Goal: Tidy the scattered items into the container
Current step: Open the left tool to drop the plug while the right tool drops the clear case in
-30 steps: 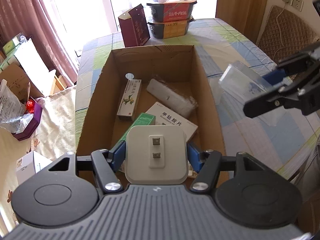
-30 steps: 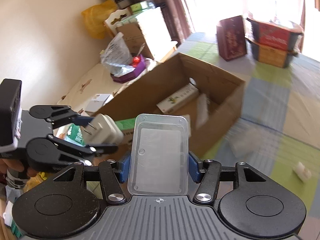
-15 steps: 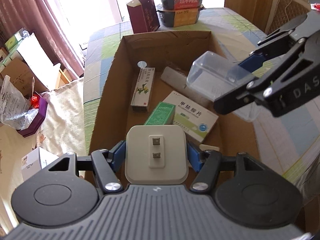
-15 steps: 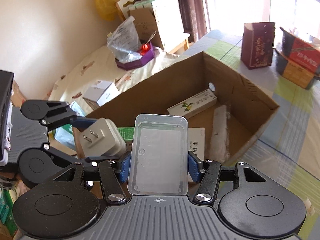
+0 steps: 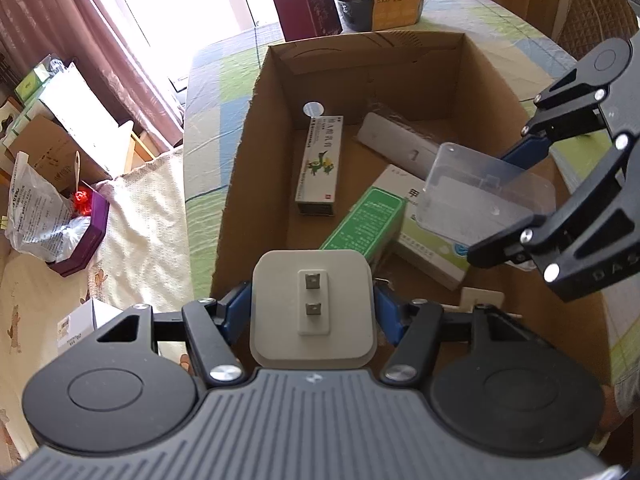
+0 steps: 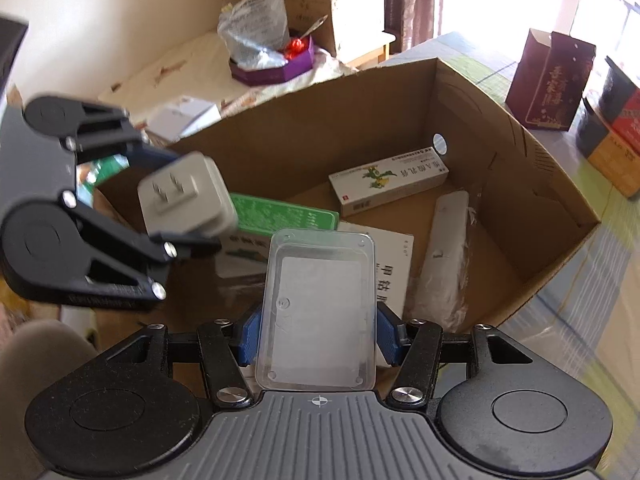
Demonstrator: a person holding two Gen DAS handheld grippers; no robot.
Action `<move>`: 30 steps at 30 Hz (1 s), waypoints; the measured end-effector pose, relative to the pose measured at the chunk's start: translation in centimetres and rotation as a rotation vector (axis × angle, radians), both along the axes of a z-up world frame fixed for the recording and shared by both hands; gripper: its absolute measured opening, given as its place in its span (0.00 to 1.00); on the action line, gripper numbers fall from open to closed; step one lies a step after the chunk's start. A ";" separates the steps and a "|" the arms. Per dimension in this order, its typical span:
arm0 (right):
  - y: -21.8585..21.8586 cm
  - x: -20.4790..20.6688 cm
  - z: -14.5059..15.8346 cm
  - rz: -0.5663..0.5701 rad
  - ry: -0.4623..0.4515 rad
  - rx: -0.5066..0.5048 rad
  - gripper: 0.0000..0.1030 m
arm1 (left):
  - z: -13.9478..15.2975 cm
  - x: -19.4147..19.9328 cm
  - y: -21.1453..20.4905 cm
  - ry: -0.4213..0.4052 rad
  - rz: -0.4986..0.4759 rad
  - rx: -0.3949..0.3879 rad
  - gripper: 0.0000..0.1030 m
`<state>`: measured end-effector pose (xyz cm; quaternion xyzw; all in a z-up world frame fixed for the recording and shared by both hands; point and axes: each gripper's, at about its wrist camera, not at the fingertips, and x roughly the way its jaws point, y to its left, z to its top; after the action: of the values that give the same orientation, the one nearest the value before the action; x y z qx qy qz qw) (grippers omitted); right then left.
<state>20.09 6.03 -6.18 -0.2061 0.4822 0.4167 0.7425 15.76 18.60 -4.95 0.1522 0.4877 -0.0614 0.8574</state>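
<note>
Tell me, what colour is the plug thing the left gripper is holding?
The plug adapter is off-white with two metal prongs, clearest in the left wrist view.

Bright window (image 5: 192,8) far, mauve curtain (image 5: 60,12) left, checked tablecloth (image 5: 208,92) on the table, cream wall (image 6: 100,8), padded chair (image 5: 592,12) far right, cream blanket (image 5: 136,216) left
</note>
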 end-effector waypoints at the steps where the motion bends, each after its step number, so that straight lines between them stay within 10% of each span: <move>1: 0.1 0.1 -0.3 0.008 -0.011 -0.014 0.57 | -0.1 0.2 0.0 -0.004 -0.006 0.017 0.58; 22: 0.3 0.7 -1.4 0.122 -0.040 -0.061 0.57 | -1.2 0.2 -2.6 0.105 -0.205 0.002 0.58; 30: 0.4 0.4 -1.5 0.214 -0.036 -0.082 0.57 | -3.1 0.2 -3.3 0.207 -0.389 0.112 0.58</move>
<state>20.52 6.39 -7.66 -0.2941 0.4608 0.4697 0.6932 16.00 15.27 -8.00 0.2836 0.5372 -0.2139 0.7650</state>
